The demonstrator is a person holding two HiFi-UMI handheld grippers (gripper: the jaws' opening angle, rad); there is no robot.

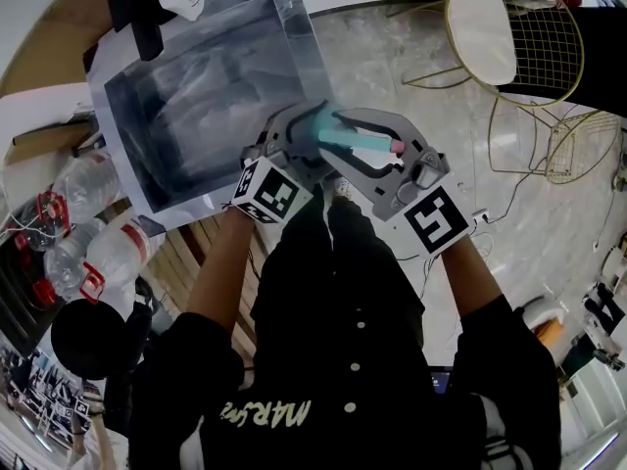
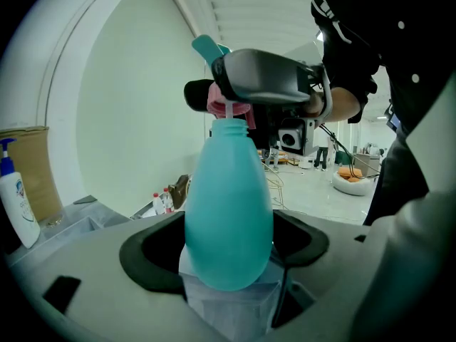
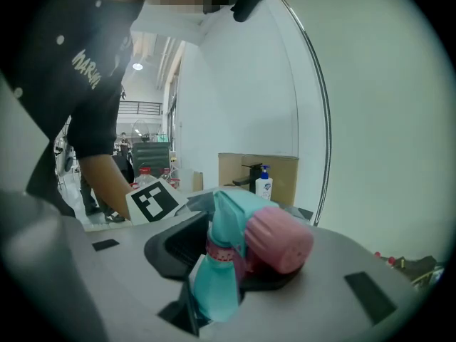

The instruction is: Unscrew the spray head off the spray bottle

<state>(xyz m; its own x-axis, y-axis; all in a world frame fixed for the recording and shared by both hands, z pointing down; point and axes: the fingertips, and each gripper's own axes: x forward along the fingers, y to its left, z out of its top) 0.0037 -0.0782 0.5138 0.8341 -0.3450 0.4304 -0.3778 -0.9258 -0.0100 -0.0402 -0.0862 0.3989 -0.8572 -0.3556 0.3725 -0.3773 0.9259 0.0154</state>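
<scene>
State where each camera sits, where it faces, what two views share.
Head view: on the person's head, facing steeply down at left gripper and right gripper holding a teal plastic spray bottle; forearms, black shirt show.
Left gripper view: on it, facing along its fingers, shut on the bottle; hand, shirt show.
Right gripper view: likewise, fingers shut on the pink-and-teal spray head; forearm shows.
Both gripper views show one white pump bottle.

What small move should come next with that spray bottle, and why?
Probably roll the right gripper about the neck of the teal bottle while the left gripper holds firm. The left grips the bottle's body, the right grips the spray head, and the pink collar sits on the neck, so the head looks not yet off.
</scene>
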